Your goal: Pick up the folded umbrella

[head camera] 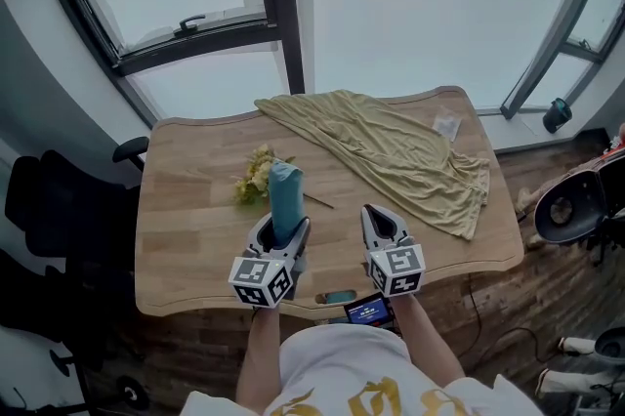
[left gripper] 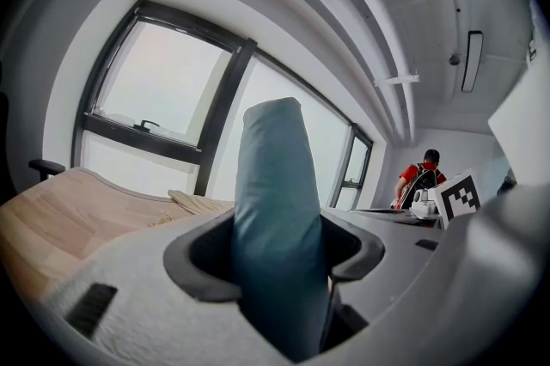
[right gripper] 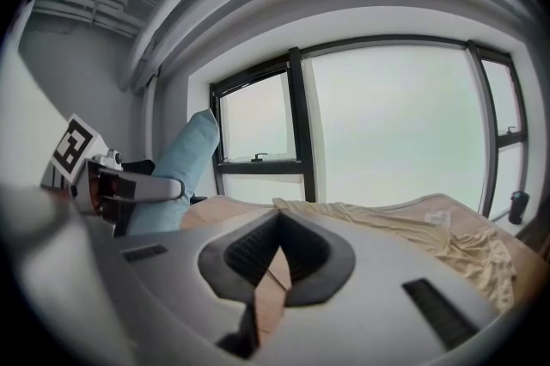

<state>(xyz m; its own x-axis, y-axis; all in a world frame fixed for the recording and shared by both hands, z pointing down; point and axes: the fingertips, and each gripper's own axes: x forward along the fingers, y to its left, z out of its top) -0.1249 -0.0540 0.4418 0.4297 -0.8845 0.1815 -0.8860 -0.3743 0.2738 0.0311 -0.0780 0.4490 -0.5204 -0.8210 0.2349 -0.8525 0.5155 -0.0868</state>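
Observation:
The folded umbrella (head camera: 285, 192) is a teal sleeve-covered cylinder. It stands upright above the near middle of the wooden table (head camera: 190, 228), and my left gripper (head camera: 281, 234) is shut on its lower part. In the left gripper view the umbrella (left gripper: 273, 210) fills the gap between the jaws of the left gripper (left gripper: 275, 251) and rises past them. My right gripper (head camera: 381, 221) hovers just to the right, shut with nothing in it. In the right gripper view the tips of the right gripper (right gripper: 277, 246) touch, and the umbrella (right gripper: 182, 171) leans at the left.
An olive-yellow cloth (head camera: 395, 155) sprawls over the table's far right half, with a small white tag (head camera: 446, 125) on it. Yellow flowers (head camera: 254, 176) lie behind the umbrella. A lit phone (head camera: 369, 311) sits at the near edge. A black office chair (head camera: 59, 209) stands left.

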